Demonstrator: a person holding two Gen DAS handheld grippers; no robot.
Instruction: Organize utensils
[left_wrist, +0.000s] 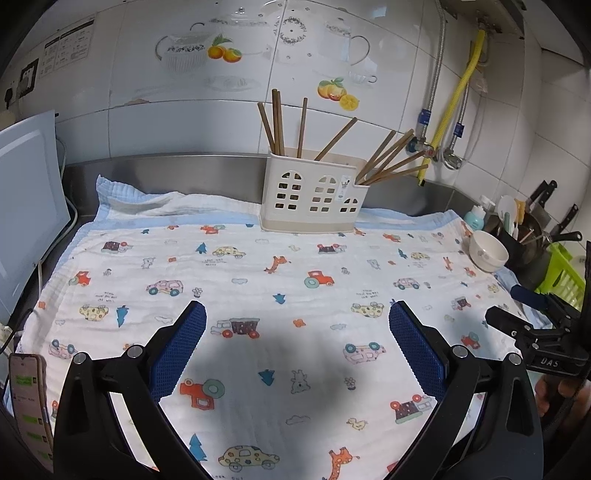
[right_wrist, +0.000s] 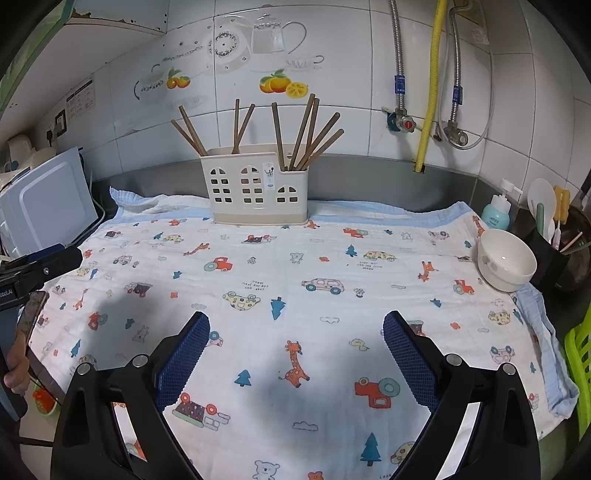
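Printed cloth lies beneath both grippers' fingers, spread wide, holding nothing.

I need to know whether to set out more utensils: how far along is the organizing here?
It looks essentially done. All the brown chopsticks in view stand in the white holder at the back of the printed cloth; none lie loose on it. Nothing is in hand: the left tool and right tool are both open, holding nothing. The white bowl sits at the cloth's right edge.
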